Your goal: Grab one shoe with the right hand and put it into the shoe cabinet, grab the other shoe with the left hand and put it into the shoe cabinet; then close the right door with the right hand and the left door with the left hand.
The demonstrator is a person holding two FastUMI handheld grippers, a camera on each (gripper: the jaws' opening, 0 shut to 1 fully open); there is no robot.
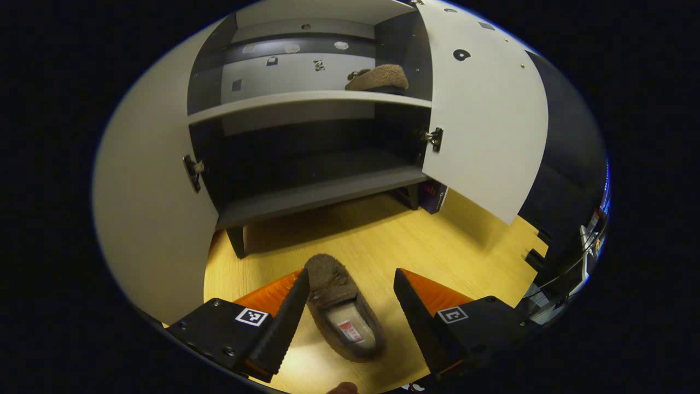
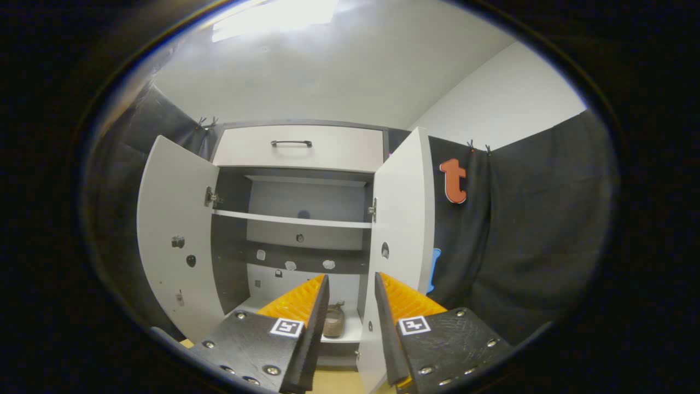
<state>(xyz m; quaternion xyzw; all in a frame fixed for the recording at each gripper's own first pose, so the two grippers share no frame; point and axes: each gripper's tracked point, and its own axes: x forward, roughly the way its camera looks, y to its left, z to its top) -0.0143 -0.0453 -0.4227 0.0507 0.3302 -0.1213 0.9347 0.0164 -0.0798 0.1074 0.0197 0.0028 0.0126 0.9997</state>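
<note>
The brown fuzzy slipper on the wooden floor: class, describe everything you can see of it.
The brown fuzzy slipper is a soft moccasin-style shoe with a pale insole bearing a small red-and-white label. It lies flat, sole down, on the light wooden floor before the open shoe cabinet, toe toward it. The left gripper is open around it; one finger looks at its edge, the other stands apart.
</note>
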